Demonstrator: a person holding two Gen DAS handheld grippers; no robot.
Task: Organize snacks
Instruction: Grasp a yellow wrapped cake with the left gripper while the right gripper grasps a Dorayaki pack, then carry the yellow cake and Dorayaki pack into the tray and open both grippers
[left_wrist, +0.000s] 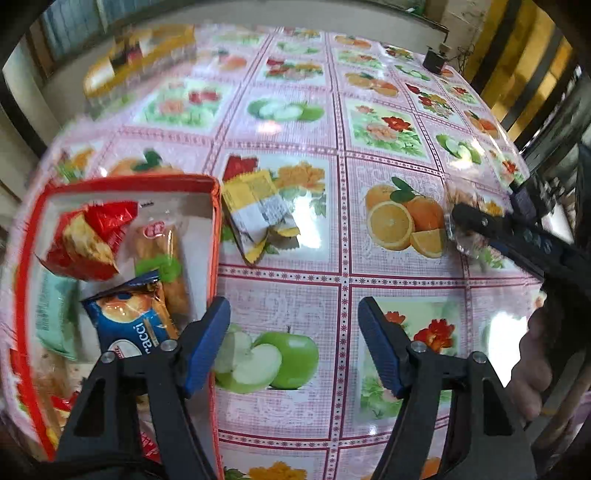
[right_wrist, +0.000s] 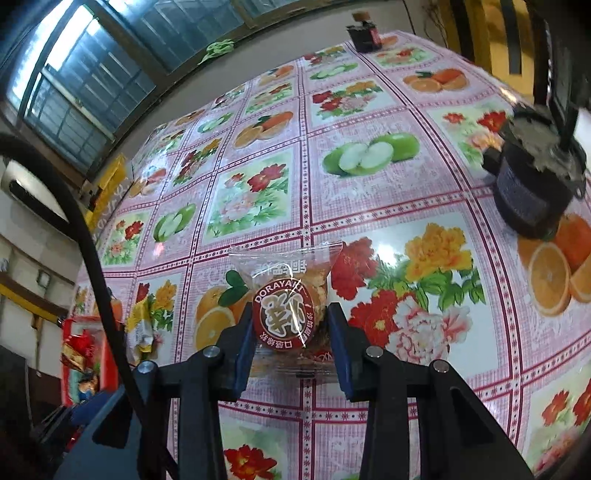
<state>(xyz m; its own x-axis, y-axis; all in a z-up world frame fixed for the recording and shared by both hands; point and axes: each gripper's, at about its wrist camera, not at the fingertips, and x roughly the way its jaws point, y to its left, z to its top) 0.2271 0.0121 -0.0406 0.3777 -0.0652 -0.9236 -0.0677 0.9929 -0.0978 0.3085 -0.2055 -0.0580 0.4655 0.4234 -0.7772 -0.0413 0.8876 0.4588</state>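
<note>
A red-rimmed box (left_wrist: 218, 236) at the left holds several snack packs: a red one (left_wrist: 88, 236), a blue one (left_wrist: 129, 317), a long bun pack (left_wrist: 162, 251). A yellow wafer pack (left_wrist: 255, 206) lies on the cloth just right of the box. My left gripper (left_wrist: 293, 343) is open and empty, low over the cloth beside the box. My right gripper (right_wrist: 291, 347) is shut on a clear dorayaki pack (right_wrist: 284, 295), jaws pressed on both its sides. The right gripper also shows in the left wrist view (left_wrist: 458, 218), holding the pack (left_wrist: 461, 199). The box (right_wrist: 70, 354) and wafer pack (right_wrist: 142, 325) show far left.
A fruit-and-flower tablecloth (left_wrist: 343, 155) covers the table. A yellow package (left_wrist: 140, 55) sits at the far left corner. A dark jar (right_wrist: 532, 184) stands at the right and a small dark object (right_wrist: 364, 35) at the far edge. The table edge runs along the right.
</note>
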